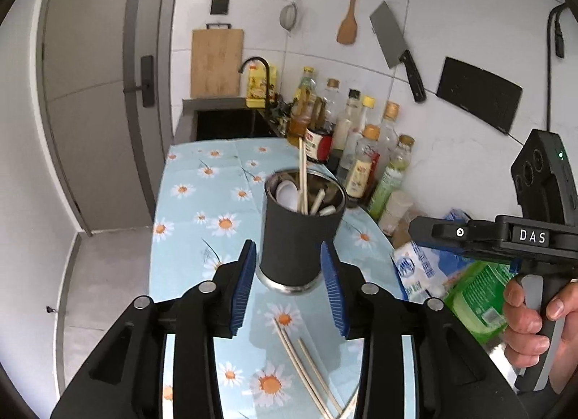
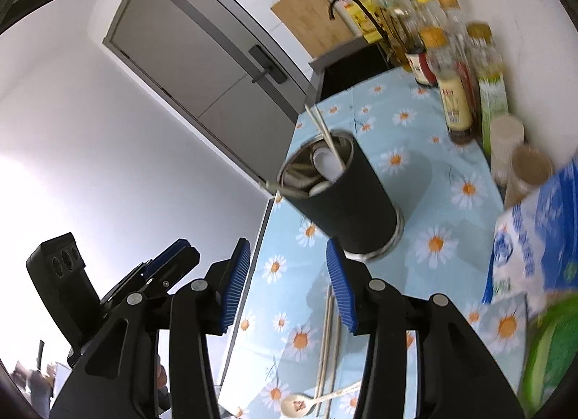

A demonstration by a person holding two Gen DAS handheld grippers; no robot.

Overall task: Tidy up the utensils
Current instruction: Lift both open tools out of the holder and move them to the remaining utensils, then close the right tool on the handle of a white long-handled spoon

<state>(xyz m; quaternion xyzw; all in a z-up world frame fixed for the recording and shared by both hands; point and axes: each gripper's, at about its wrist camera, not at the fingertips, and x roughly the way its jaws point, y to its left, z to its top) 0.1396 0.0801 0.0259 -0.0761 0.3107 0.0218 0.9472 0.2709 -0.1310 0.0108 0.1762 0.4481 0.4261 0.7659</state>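
Note:
A black utensil holder (image 1: 298,238) (image 2: 346,202) stands on the daisy-print tablecloth (image 1: 202,202) and holds chopsticks and white spoons. Loose chopsticks (image 1: 307,372) (image 2: 327,339) lie on the cloth in front of it, and a spoon (image 2: 300,402) lies near the front edge. My left gripper (image 1: 289,289) is open, its blue pads framing the holder's base from nearer the camera, with nothing between them. My right gripper (image 2: 289,285) is open above the loose chopsticks, empty. In the left wrist view, a hand (image 1: 527,321) holds the right gripper (image 1: 419,229) at the right.
Sauce and oil bottles (image 1: 365,151) (image 2: 455,86) line the tiled wall at the right. A white-blue bag (image 1: 415,267) (image 2: 523,238) and green package (image 1: 480,296) sit at the near right. A sink with black faucet (image 1: 258,72) and a cutting board (image 1: 216,61) are behind. The table's left edge drops to the floor.

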